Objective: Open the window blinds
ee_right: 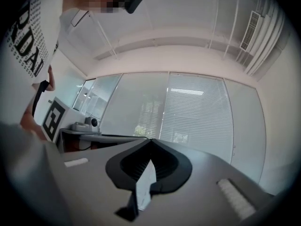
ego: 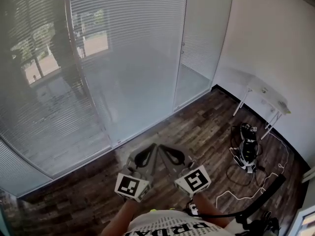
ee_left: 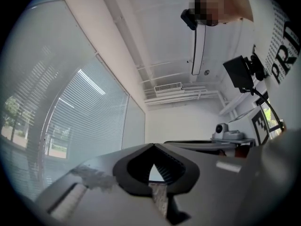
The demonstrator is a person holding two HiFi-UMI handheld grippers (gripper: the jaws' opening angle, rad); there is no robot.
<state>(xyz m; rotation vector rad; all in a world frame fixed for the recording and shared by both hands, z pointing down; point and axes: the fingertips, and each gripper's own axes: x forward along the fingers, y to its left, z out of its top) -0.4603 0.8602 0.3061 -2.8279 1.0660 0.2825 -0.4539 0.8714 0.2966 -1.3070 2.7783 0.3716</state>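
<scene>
Closed white slat blinds (ego: 128,58) cover the glass wall in front of me, with trees and a window faintly visible behind them. Both grippers sit low near my body, side by side and pointing at the glass, well short of it. My left gripper (ego: 149,150) is shut with nothing in it, its tips meeting in the left gripper view (ee_left: 153,145). My right gripper (ego: 166,150) is also shut and empty, its tips touching in the right gripper view (ee_right: 151,140). The blinds (ee_left: 80,112) lie left of the left jaws, and the blinds (ee_right: 197,112) lie straight beyond the right jaws.
Dark wood floor (ego: 197,132) runs up to the glass. A white folding table (ego: 268,95) stands by the right wall. A small device with tangled cables (ego: 247,154) lies on the floor at right. A black stand (ego: 261,205) is at lower right.
</scene>
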